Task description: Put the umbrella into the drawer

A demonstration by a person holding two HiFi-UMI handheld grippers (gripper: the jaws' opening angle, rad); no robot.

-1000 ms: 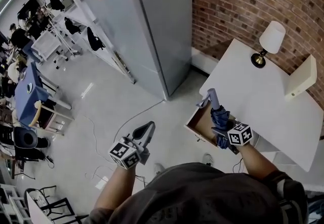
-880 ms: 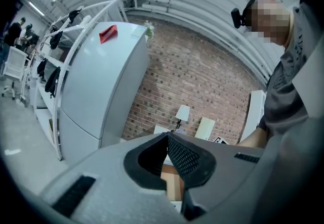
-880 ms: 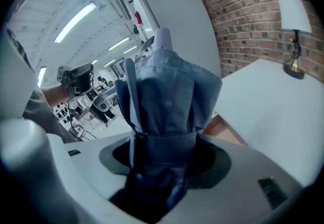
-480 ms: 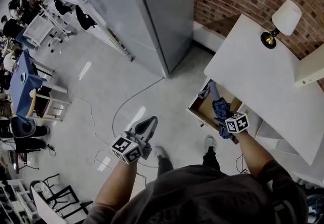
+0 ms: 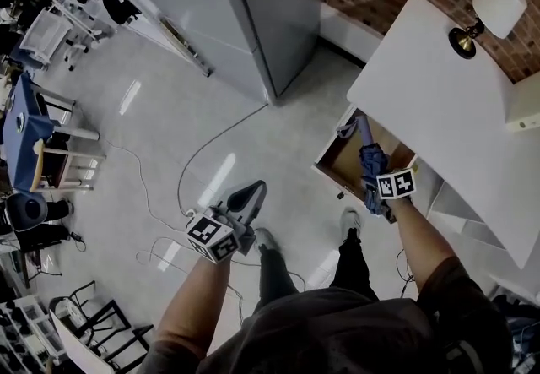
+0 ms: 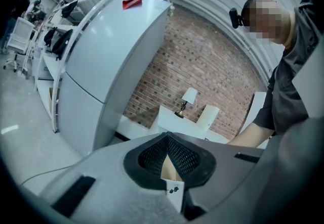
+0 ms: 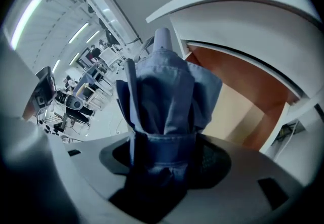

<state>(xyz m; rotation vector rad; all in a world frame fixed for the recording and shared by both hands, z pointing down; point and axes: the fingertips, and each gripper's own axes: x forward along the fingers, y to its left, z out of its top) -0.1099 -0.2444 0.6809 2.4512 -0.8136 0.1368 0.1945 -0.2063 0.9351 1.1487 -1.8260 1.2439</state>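
Observation:
A folded blue umbrella (image 5: 366, 159) is clamped in my right gripper (image 5: 374, 188), which is shut on its lower end. The umbrella slants down with its grey tip over the open wooden drawer (image 5: 339, 166) of the white table (image 5: 439, 102). In the right gripper view the umbrella (image 7: 164, 96) fills the space between the jaws of the right gripper (image 7: 164, 149), with the drawer's brown inside (image 7: 238, 104) just beyond it. My left gripper (image 5: 254, 189) hangs over the floor, well left of the drawer, shut and holding nothing. In its own view the left gripper (image 6: 167, 138) faces the table.
A tall grey cabinet (image 5: 253, 9) stands left of the table. A lamp (image 5: 494, 9) and a white box (image 5: 527, 111) sit on the tabletop by the brick wall. A cable (image 5: 198, 165) runs across the floor. The person's shoes (image 5: 350, 220) are near the drawer.
Both grippers have come down. The right one has carried the umbrella lower and tipped it more steeply toward the open drawer. The left gripper stays shut.

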